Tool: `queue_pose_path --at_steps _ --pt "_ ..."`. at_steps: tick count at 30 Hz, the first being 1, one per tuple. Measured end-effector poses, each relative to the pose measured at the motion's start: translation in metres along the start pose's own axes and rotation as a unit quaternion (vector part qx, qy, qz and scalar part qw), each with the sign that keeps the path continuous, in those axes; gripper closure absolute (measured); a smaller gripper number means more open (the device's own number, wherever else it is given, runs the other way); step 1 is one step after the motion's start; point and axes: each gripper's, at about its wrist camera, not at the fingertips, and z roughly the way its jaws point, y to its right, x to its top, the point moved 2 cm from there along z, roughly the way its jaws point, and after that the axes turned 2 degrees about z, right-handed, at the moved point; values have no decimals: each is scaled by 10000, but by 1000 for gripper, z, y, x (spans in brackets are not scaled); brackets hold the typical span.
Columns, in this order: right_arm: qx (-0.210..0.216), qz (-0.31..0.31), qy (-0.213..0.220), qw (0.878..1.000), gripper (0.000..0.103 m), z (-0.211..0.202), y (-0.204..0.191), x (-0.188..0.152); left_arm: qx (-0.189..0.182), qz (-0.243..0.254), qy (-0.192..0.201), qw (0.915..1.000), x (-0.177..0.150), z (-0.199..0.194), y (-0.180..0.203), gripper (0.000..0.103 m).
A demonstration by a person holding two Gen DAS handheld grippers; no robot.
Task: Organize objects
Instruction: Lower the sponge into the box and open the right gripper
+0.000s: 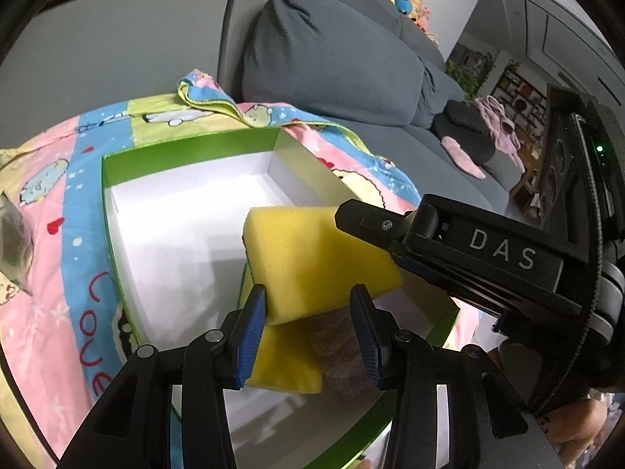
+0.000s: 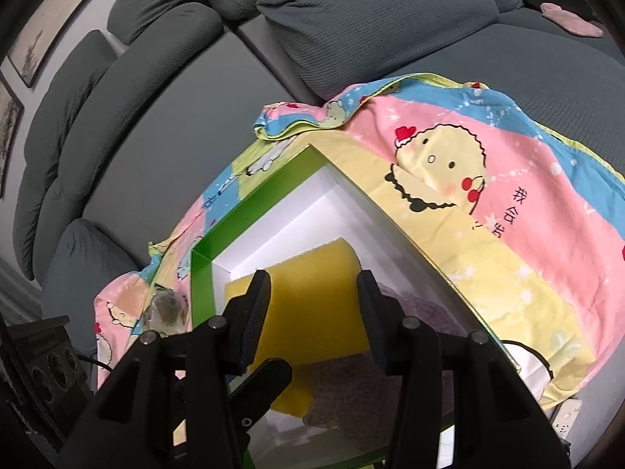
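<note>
The sponge (image 1: 316, 258), a yellow block, hung over the open box (image 1: 187, 195), held from two sides at once. The left gripper (image 1: 308, 308) pinched its near end between narrow blue pads (image 1: 250, 332), and the right gripper (image 2: 314, 312) clamped its other end; in the left view that gripper came in from 3 o'clock, its black finger (image 1: 363, 219) lying on the sponge's upper edge. Both claws were therefore narrow and closed on the sponge. The box, green-rimmed and white inside, sat on a cartoon-print cloth (image 1: 58, 195) spread over a grey sofa (image 1: 332, 58). Under the sponge, at about 6 o'clock in the left view, a second yellow piece (image 1: 285, 367) and a pale knitted-looking item (image 1: 340, 351) already lay on the box floor, so part of the sorting seemed done. The far half of the box, toward 11 o'clock, was still bare. A crumpled clear wrapper (image 1: 13, 242) lay on the cloth at 9 o'clock, outside the box, and may still need putting away. What remained for the sponge, by my reading, was lowering it onto the floor of the box and letting go.
</note>
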Motion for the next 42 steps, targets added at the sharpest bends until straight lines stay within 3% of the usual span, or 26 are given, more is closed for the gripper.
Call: queue_pose_path --at_steps 14,20,24,27,33,38,42 --pt "-231 81 -190 9995 57 12 6 -3 62 11 -28 10000 -5 1 -2 59" --pt "-247 -53 406 9989 57 -7 -1 1 12 -29 154 9999 -1 -20 -6 59" --pt "15 112 516 9986 39 -12 2 3 -40 -67 382 9992 4 -40 -9 59" --pt "-41 119 497 9987 39 -12 0 3 8 -86 550 9985 6 -57 -13 59" --pt "189 152 495 9985 38 -11 -9 1 378 -303 824 9954 2 -87 -38 58" --pt "440 79 664 9968 34 -14 -24 -2 1083 -545 894 9886 -7 -116 -87 41" --pt "630 13 761 9951 27 -14 -35 -4 1524 -861 981 9797 -17 -144 -128 39"
